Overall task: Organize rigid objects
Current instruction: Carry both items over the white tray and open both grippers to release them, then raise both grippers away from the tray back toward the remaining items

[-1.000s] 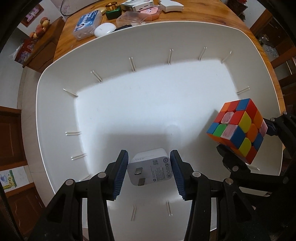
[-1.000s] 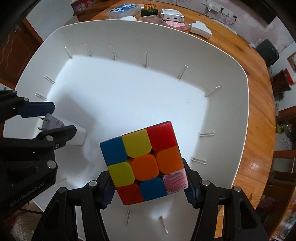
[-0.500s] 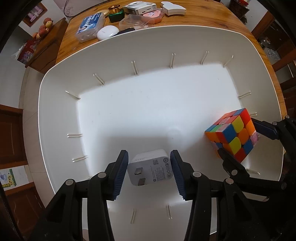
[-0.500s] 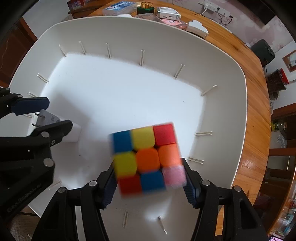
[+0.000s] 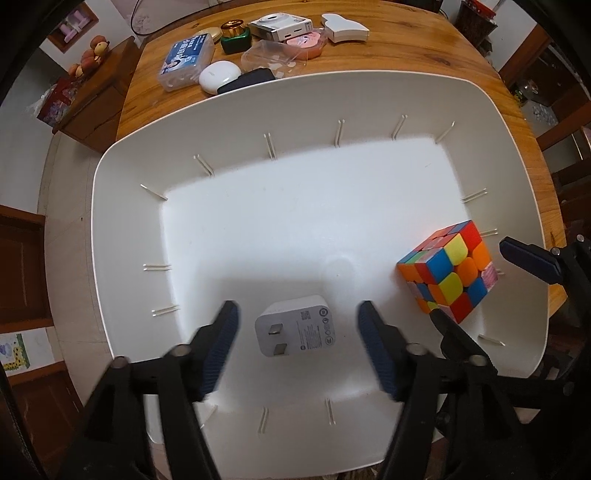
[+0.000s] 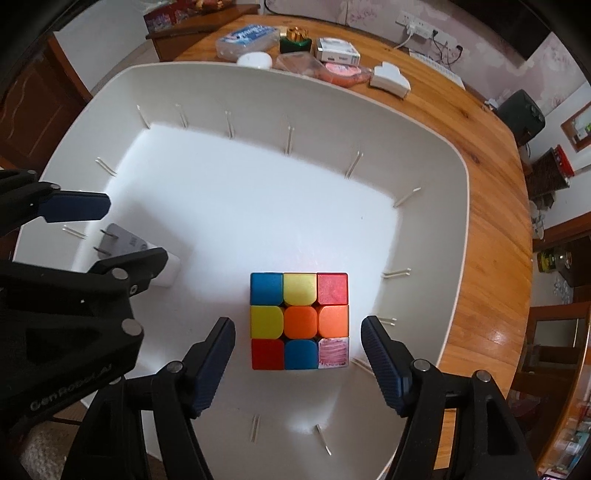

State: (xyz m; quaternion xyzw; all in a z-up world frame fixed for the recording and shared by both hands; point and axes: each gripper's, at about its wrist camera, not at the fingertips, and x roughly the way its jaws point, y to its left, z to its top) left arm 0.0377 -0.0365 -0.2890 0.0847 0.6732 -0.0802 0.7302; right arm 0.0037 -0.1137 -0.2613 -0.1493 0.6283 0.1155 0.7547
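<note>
Left wrist view: left gripper point(image 5: 295, 345) spread wide, released; one white plastic plug adapter point(image 5: 295, 329) lying free between its fingers on the floor of the large white plastic tray point(image 5: 258, 110). One multicoloured puzzle cube point(image 5: 448, 276) to the right.

Right wrist view: right gripper point(image 6: 297, 365) likewise released, cube resting between the fingers, untouched. Adapter far left.

Round wooden table point(image 5: 436, 55) carrying a large white bin point(image 5: 125, 229) and a cluster of small items
Beyond the bin's far rim lie a clear blue-labelled box point(image 5: 186, 61), a white oval case point(image 5: 218, 75), a green gold-lidded jar point(image 5: 234, 37), a white instant camera point(image 5: 282, 27), a pink disc point(image 5: 308, 46) and a white cloud-shaped box point(image 5: 345, 28)
</note>
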